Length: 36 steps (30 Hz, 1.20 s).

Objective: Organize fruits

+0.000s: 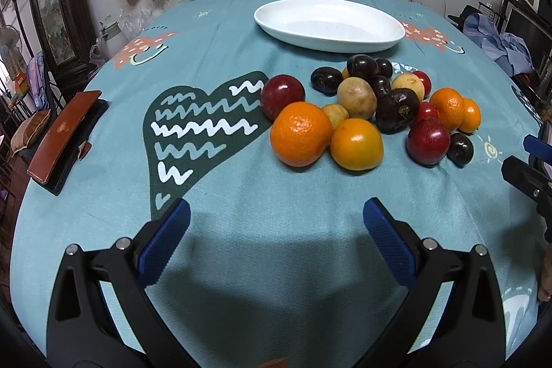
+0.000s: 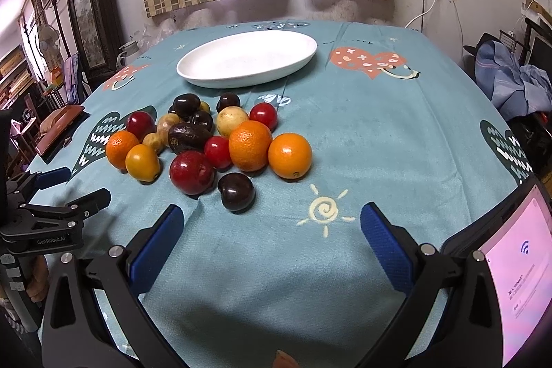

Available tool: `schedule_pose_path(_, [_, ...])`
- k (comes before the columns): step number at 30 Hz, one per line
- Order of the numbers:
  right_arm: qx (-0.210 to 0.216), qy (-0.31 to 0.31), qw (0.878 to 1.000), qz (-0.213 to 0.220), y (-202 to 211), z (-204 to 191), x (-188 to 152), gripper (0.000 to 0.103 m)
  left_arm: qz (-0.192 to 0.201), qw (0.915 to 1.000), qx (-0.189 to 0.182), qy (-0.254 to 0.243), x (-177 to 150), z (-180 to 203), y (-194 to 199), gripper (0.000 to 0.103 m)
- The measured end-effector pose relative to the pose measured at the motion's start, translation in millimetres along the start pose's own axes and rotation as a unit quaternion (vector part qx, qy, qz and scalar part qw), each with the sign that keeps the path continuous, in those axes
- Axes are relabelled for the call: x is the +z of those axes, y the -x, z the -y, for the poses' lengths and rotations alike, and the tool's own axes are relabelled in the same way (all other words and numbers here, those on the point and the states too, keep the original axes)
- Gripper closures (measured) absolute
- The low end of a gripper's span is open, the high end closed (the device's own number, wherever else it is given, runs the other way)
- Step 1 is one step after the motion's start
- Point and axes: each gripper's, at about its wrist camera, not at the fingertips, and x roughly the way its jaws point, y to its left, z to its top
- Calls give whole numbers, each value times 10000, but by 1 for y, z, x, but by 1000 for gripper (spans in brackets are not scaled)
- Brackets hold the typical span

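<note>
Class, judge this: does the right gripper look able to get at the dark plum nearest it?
Probably yes. The right gripper is open, and the dark plum sits at the pile's near edge with only bare tablecloth between them.

Your right claw (image 2: 272, 230) hangs wide open over the bench's (image 2: 379, 133) near edge. The fruit pile (image 2: 207, 143) sits just beyond, the white plate (image 2: 246, 59) toward the far edge.
</note>
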Motion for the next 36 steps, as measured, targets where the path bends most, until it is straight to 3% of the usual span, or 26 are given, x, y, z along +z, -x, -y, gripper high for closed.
schedule_pose_path(18, [145,-45,9999,47,2,0,0,1,20,10000,-1,-10,1,0,1,2])
schedule_pose_path(26, [320,-91,9994,125,6,3,4,1,62,9996,-238,-166,8,-13,9,2])
schedule_pose_path(31, [529,-231,9983,-68,0,9,8,1,45,9992,-302,-267,13,-25,12,2])
schedule_pose_path(36, [559,100,9978,-341,-12,-4,12,6,157,9978,-359,-543,24,-22,11,2])
